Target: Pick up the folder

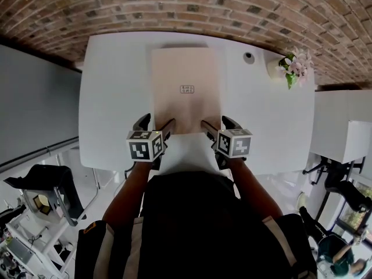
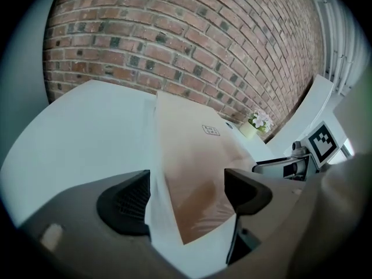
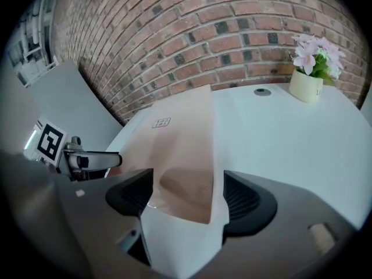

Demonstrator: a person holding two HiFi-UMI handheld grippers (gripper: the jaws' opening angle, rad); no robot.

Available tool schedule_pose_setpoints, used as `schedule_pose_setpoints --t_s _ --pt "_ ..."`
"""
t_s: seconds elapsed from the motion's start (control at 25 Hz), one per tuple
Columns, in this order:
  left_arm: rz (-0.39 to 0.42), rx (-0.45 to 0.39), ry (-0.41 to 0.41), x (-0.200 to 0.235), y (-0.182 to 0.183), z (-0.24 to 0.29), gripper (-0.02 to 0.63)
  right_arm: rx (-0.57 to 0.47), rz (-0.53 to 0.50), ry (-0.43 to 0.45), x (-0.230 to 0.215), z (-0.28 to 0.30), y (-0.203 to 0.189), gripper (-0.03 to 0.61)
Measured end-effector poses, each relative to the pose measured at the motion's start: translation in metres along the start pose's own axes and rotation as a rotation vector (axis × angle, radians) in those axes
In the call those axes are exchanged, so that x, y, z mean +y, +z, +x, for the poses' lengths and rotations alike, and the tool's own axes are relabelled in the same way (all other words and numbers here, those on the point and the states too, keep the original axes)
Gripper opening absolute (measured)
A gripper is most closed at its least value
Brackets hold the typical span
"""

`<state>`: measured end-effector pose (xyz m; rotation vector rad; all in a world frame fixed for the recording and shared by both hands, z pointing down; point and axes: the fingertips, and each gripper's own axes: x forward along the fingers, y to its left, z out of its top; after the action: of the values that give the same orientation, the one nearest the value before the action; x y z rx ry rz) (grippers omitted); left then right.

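A beige folder [image 1: 186, 89] with a small label lies flat in the middle of the white table [image 1: 116, 97]. My left gripper [image 1: 156, 122] stands open at the folder's near left corner. In the left gripper view that corner of the folder [image 2: 197, 156] lies between the wide jaws of the left gripper [image 2: 186, 196], with neither pad pressing on it. My right gripper [image 1: 217, 122] stands open at the near right corner. In the right gripper view the folder [image 3: 186, 132] reaches in between the jaws of the right gripper [image 3: 187, 195], which do not touch it.
A small pot of pink flowers [image 1: 290, 67] stands at the table's far right, beside a round grommet [image 1: 249, 57]. A brick wall [image 1: 186, 4] runs behind the table. Chairs and other desks [image 1: 343, 127] stand off to the sides.
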<state>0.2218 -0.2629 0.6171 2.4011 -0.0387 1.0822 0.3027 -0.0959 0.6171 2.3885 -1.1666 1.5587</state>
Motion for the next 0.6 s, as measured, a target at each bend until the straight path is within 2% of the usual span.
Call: schedule_pose_setpoints --t_s 0.24,0.36,0.4,0.6 --pt "-0.012 0.028 -0.032 -0.003 -0.005 0.012 0.394 0.025 0.025 0.035 -0.002 0.009 -0.003 0.374" --pt "-0.008 0.032 -0.023 -0.005 -0.004 0.016 0.394 0.023 0.038 0.059 0.001 0.01 -0.002 0.367" --pt "-0.005 0.03 -0.018 -0.005 -0.002 0.017 0.394 0.022 0.042 0.063 0.002 0.011 -0.002 0.348" --pt "0.032 0.025 -0.021 -0.007 0.0 0.02 0.394 0.034 0.046 0.058 0.004 0.011 -0.003 0.344"
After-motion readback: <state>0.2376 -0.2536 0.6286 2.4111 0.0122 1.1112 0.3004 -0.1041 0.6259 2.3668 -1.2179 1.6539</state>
